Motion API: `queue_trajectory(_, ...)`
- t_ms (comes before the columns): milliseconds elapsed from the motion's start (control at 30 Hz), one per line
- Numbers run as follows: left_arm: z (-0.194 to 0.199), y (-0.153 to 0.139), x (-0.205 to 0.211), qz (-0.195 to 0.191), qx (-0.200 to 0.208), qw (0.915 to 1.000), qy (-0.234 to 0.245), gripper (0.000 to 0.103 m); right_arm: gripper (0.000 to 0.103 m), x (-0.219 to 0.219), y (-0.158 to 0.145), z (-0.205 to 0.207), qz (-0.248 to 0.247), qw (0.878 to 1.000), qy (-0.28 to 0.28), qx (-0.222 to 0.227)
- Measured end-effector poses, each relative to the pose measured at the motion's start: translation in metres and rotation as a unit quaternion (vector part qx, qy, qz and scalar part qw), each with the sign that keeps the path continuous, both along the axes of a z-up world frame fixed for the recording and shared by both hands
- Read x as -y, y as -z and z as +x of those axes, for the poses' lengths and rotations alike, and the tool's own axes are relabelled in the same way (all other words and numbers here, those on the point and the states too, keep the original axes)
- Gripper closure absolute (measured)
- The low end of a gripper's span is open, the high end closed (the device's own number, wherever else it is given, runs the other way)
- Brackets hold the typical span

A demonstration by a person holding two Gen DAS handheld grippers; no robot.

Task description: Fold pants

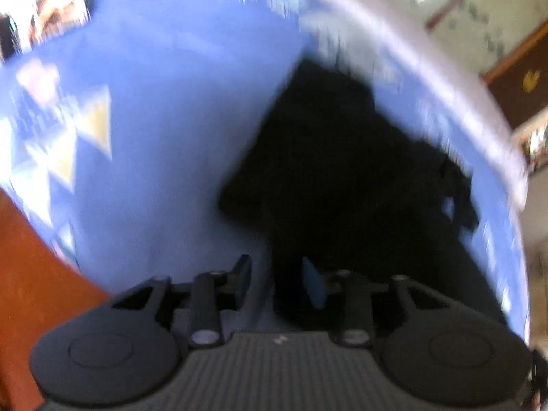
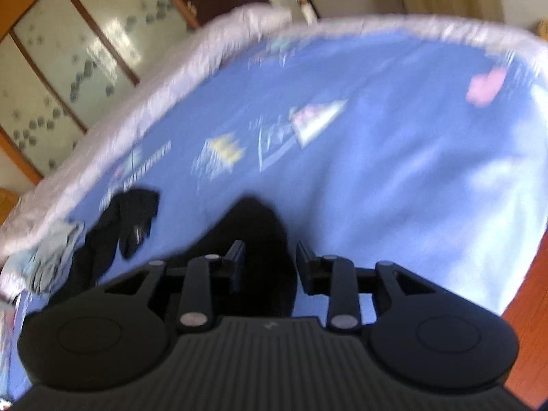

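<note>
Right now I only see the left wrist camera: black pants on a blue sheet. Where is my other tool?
Observer: The right tool is over a hump of the black pants, jaws apart.
Child: Is it pinching them?
Observer: It doesn't look like it. Blue sheet shows in the gap beside the cloth.
Child: Is anything else lying there?
Observer: Yes, a pale grey garment is bunched at the bed edge.

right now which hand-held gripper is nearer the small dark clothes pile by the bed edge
Right. The pile lies left of the right hand-held gripper; from the left hand-held gripper it sits far right, beyond the black pants.
</note>
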State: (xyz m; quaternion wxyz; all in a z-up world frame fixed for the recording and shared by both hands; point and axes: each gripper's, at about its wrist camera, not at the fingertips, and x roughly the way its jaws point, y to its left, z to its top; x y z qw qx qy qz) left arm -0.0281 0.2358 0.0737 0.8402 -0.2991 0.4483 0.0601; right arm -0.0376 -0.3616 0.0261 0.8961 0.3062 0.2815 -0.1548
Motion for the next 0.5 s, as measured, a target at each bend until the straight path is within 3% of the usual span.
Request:
queue_trajectory(100,0.009,-0.034,-0.02,0.027,0.064,0.9968,-0.039,0.052,0.067,0.007,-0.022,0.006,-0.02,0.999,0.005,0.026)
queue_trajectory(233,0.052,-0.048,-0.03,0.045,0.102,0.993,-0.041,0.047,0.067,-0.005,-0.037,0.049,0.031,0.995,-0.078,0.046)
queue_trajectory(300,0.079,-0.042,-0.028,0.054,0.1,0.9928,-0.04,0.038,0.066,-0.023,-0.043,0.083,0.045,0.989,-0.129,0.047)
queue_trajectory(367,0.114,-0.035,-0.027,0.04,0.094,0.9943,-0.031,0.034,0.063,-0.043,-0.045,0.12,0.039,0.985,-0.165,0.041)
queue_trajectory(433,0.137,-0.021,-0.021,0.036,0.086,0.9953,-0.028,0.027,0.058,-0.057,-0.038,0.161,0.025,0.982,-0.182,0.029)
queue_trajectory(500,0.16,-0.002,-0.021,0.035,0.074,0.9962,-0.026,0.027,0.054,-0.063,-0.025,0.201,0.032,0.982,-0.188,0.008)
